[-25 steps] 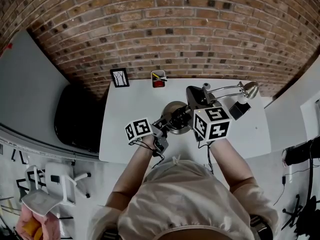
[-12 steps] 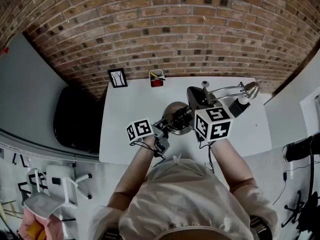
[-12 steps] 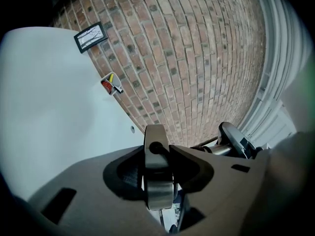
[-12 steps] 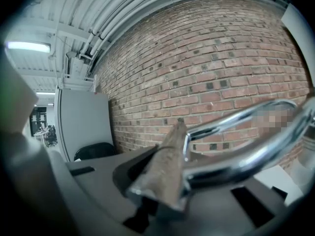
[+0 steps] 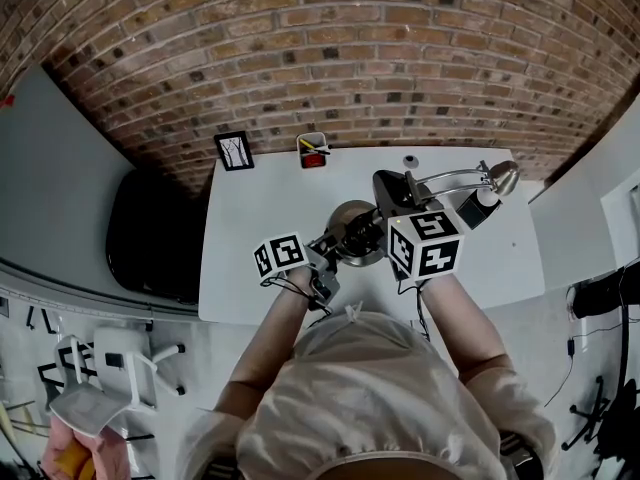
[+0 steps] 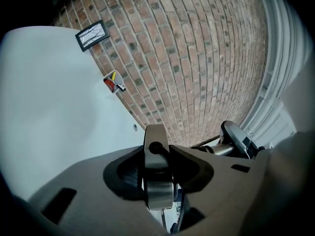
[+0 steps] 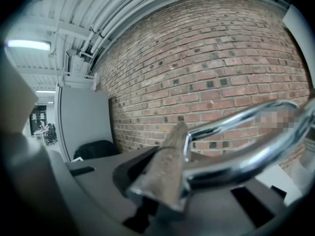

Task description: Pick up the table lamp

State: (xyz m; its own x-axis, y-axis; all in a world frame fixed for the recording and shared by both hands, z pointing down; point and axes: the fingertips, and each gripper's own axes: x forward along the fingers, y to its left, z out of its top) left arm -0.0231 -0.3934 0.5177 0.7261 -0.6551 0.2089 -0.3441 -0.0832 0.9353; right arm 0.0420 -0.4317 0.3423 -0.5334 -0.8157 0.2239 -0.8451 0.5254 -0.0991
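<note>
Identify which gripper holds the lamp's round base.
The left gripper: its jaws clamp the lamp base; the right gripper is shut on the chrome arm.

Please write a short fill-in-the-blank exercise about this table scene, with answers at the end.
The wall behind the white table is built of ___.
The left hand-held gripper and the right hand-held gripper are both shut on the table ___.
In the head view, the picture frame stands ___ of the red pen cup.
Answers: brick; lamp; left.
</note>
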